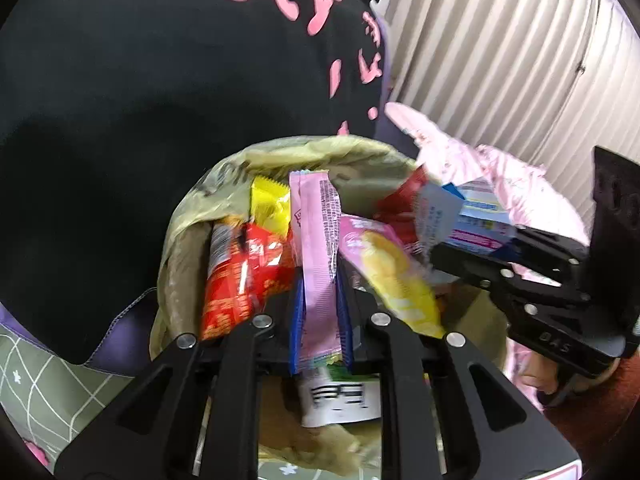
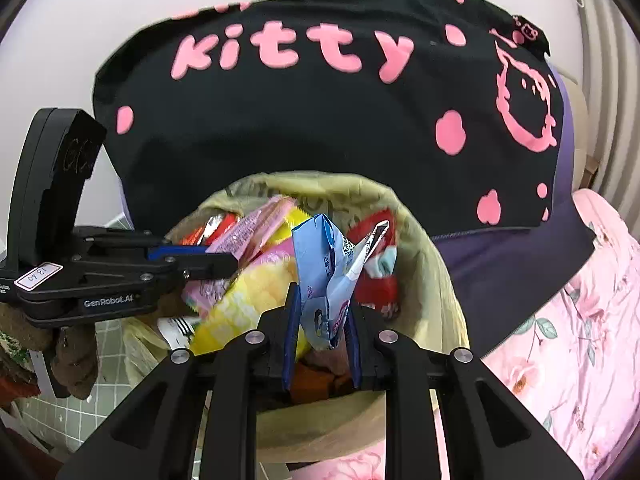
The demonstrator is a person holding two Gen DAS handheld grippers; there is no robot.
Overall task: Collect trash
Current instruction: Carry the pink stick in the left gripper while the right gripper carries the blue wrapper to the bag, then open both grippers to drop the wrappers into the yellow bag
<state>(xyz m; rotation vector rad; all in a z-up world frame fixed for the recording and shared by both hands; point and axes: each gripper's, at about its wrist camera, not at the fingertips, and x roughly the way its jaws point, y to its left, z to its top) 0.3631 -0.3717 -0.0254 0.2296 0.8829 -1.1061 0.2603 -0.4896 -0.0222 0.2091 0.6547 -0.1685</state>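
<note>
A bin lined with a yellowish bag (image 1: 188,240) (image 2: 424,264) holds several snack wrappers: red (image 1: 236,276), yellow (image 1: 270,208), and a pink-and-yellow one (image 1: 384,264) (image 2: 240,300). My left gripper (image 1: 320,300) is shut on a long pink wrapper (image 1: 316,248) over the bin; it also shows in the right wrist view (image 2: 224,260). My right gripper (image 2: 322,312) is shut on a crumpled light-blue carton (image 2: 324,276) above the bin; it shows at the right in the left wrist view (image 1: 456,240), carton (image 1: 468,216) in its jaws.
The person's black shirt with pink lettering (image 2: 320,112) stands just behind the bin. Pink floral fabric (image 2: 580,320) lies to the right. A green grid-patterned floor (image 1: 48,392) is at the lower left. A ribbed white wall (image 1: 500,60) is at the back right.
</note>
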